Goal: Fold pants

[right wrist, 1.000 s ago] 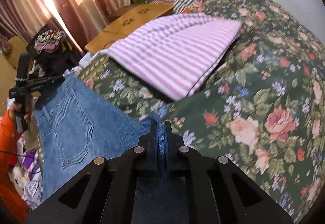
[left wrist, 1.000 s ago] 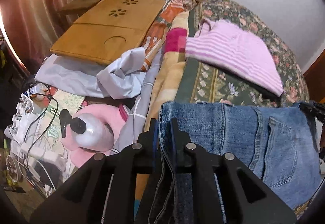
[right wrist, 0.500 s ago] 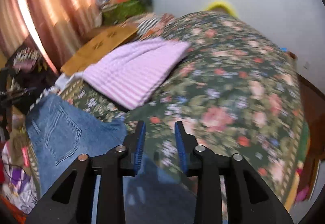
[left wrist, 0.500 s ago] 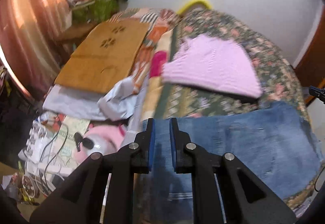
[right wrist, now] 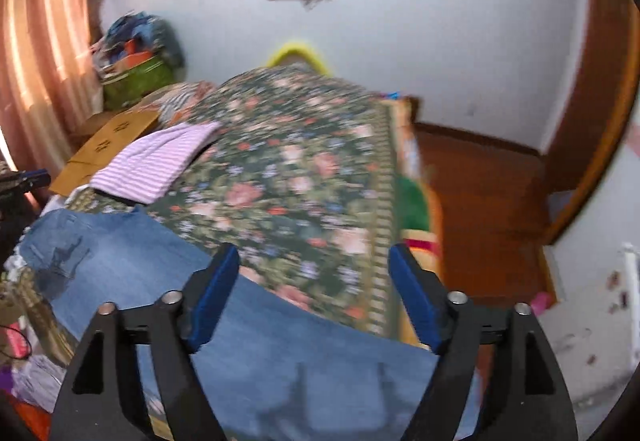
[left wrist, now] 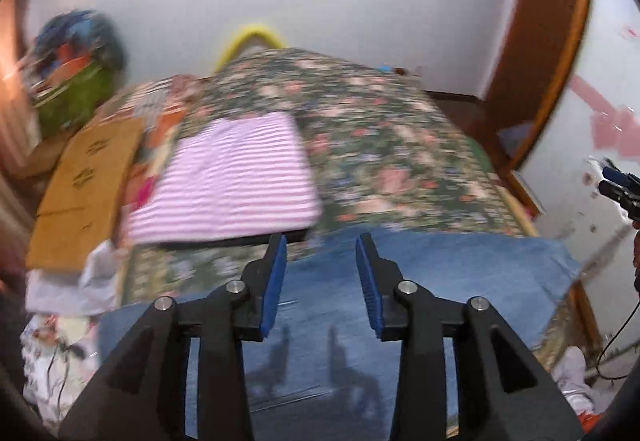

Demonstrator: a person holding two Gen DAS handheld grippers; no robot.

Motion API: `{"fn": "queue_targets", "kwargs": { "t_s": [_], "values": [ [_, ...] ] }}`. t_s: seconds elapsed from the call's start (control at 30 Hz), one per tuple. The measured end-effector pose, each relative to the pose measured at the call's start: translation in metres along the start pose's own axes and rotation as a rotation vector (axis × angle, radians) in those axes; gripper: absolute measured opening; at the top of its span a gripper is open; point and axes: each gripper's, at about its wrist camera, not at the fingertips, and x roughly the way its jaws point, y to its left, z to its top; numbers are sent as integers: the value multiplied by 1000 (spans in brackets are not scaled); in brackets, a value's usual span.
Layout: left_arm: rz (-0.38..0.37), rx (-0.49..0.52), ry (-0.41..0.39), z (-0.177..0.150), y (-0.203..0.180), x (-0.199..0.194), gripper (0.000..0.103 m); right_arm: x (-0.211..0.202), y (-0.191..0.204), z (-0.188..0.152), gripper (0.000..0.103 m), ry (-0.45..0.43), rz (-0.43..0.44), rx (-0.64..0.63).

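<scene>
- Your left gripper hangs above the blue jeans and tilts down toward them; its jaws have just been opening and now stand partly apart, with nothing between the blue pads.
- Your right gripper also tilts down over the denim, its jaws have just been opening too and now gape wide, nothing pinched between them.
- The jeans lie flat across the near end of the bed, on the floral bedspread, released by both tools. Shadows of the fingers fall on the cloth.
- Beyond the jeans a folded pink-striped garment rests on the bedspread, close to the denim's far edge.
- Only your left camera shows the striped garment nearly whole, with the wooden board beside it at the left edge of the bed, and the tip of your right gripper poking in at the far right of the frame.
- Only your right camera shows the pink curtain, the right side of the bed with its orange and green layers below the bedspread, and the brown floor next to it; your left gripper peeks in at its far left edge.
- Both views are blurred, so seams and pockets on the denim are hard to read.
</scene>
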Motion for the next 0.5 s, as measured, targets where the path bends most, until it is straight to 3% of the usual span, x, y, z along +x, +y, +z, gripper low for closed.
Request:
{"fn": "queue_targets", "kwargs": {
  "t_s": [0.13,0.27,0.5],
  "values": [
    [-85,97,12,11,-66,16,44,-35,-34,-27,83,-41,-78,58],
    [-167,182,33,10,-128,30,50,-49,-63,-54,83,-26,-158,144],
    [-285,273,87,0,-225,64,51,-47,-105,-116,83,80,-165,361]
  ]
}}
